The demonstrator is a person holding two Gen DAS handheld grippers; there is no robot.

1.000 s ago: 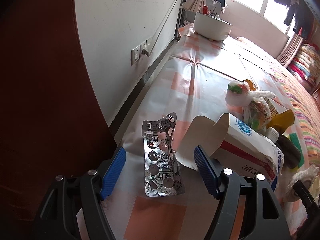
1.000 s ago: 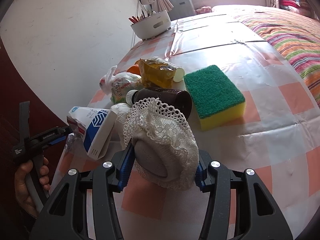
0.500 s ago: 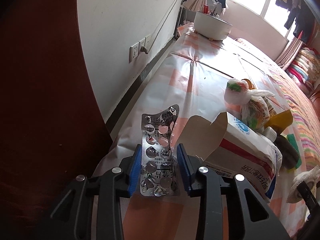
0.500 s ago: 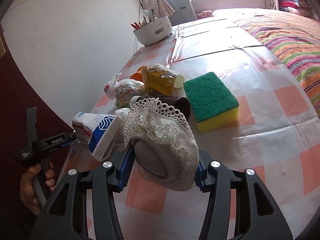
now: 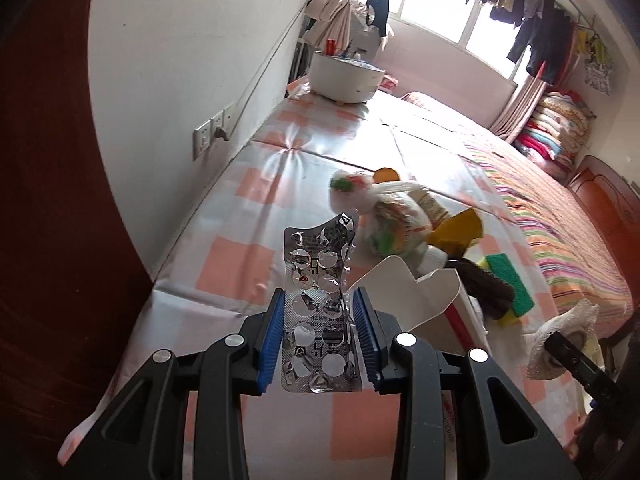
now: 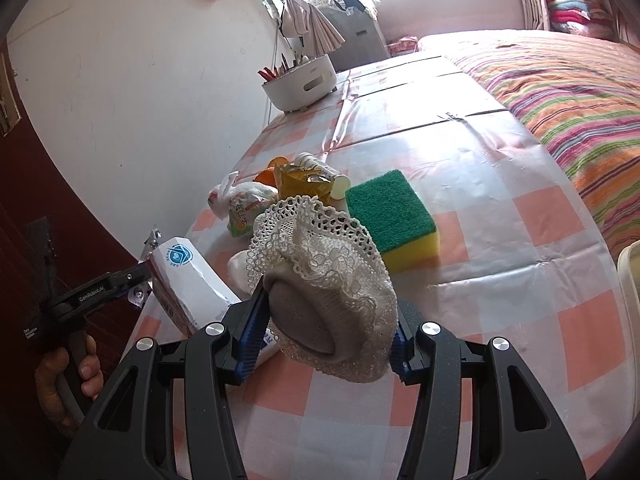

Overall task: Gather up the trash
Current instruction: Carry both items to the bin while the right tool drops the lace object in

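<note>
Blister pack (image 5: 320,312): empty, pinched upright by left gripper (image 5: 320,338), lifted clear above table (image 5: 248,216).
Lace pad (image 6: 326,284): clamped in right gripper (image 6: 322,340), held above the table.
Left behind: box (image 6: 188,280), sponge (image 6: 394,216), bag (image 6: 250,200).
Why: likely bound for a bin.

Your left wrist view looks forward along the left tool (image 5: 319,334) from low over the near, wall-side end of the worktop (image 5: 256,200), facing the window. Your right wrist view looks from the right tool (image 6: 323,334), a little higher, toward the same far end (angled more to the wall). Both views share the white box (image 5: 436,300) (image 6: 188,280), the green sponge (image 5: 510,280) (image 6: 394,214) and the white bowl (image 5: 346,78) (image 6: 302,82); each also catches the other tool at its edge.
</note>
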